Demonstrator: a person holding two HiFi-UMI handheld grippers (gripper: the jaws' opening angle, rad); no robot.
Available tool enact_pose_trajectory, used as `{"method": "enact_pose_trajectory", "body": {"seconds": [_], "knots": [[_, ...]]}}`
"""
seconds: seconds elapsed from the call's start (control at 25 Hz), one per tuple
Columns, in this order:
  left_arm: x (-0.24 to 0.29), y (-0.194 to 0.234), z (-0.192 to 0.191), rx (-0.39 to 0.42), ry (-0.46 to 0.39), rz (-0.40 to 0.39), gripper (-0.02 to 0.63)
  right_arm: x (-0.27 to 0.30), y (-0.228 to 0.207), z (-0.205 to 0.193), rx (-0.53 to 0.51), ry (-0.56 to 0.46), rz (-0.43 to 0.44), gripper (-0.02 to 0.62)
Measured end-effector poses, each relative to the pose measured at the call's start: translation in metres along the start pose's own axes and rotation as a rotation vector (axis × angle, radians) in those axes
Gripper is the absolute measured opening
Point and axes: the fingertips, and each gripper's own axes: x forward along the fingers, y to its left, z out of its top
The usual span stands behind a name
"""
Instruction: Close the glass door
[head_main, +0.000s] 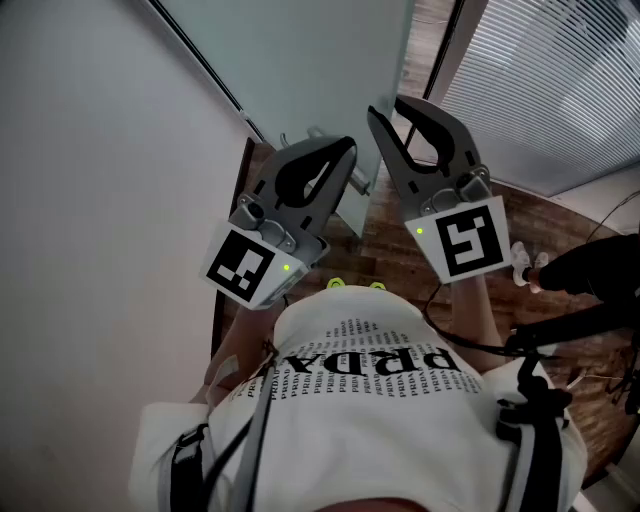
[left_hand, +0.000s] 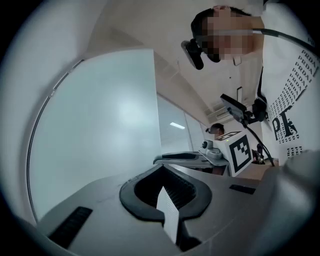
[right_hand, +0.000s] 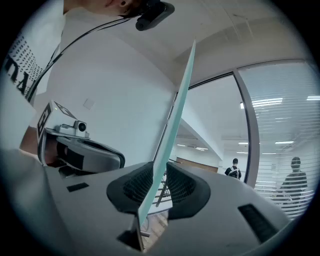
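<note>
at the far left of the head view stands a plain white wall (head_main: 90, 200). beside it the pale green frosted glass door (head_main: 300, 50) comes down from the top of the picture. its free edge stands away from the wall and points toward me.

my left gripper (head_main: 345, 150) is in front of the lower part of this pane. in the left gripper view the wide face of the door fills the left side, and i cannot tell if the tool touches it. its jaws are drawn together, with only a thin pale slit between the ribbed pads, and they hold nothing.

my right gripper (head_main: 388, 108) is just beside the left one and a little higher. it sits over the free edge of the door. in the right gripper view the thin green pane runs up between the two black pads, one pad on each face, so the jaws are narrow and closed on the glass.

below the tools i see my white shirt with black letters (head_main: 370, 400). under the door lies the brown wooden floor (head_main: 400, 250), and at the far right hang white slatted blinds (head_main: 540, 80).
</note>
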Motion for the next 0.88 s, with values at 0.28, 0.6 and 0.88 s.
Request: {"method": "enact_pose_trajectory", "body": {"seconds": [0.28,0.6,0.88], "knots": [[0.0062,0.0017,0.0014,0.000,-0.008,0.011,-0.003,0.0004,-0.0031,-0.0007,-0.009,0.007,0.012,0.071],[0.0065,0.0000,0.0013,0.003,-0.018,0.010,-0.003,-0.0011,-0.0010,-0.0019,-0.016,0.017,0.010,0.071],[0.0009,0.0009,-0.0001,-0.006,-0.015,0.003,-0.003,-0.0018,-0.0026,-0.0020,0.035,0.018,0.006,0.071]]}}
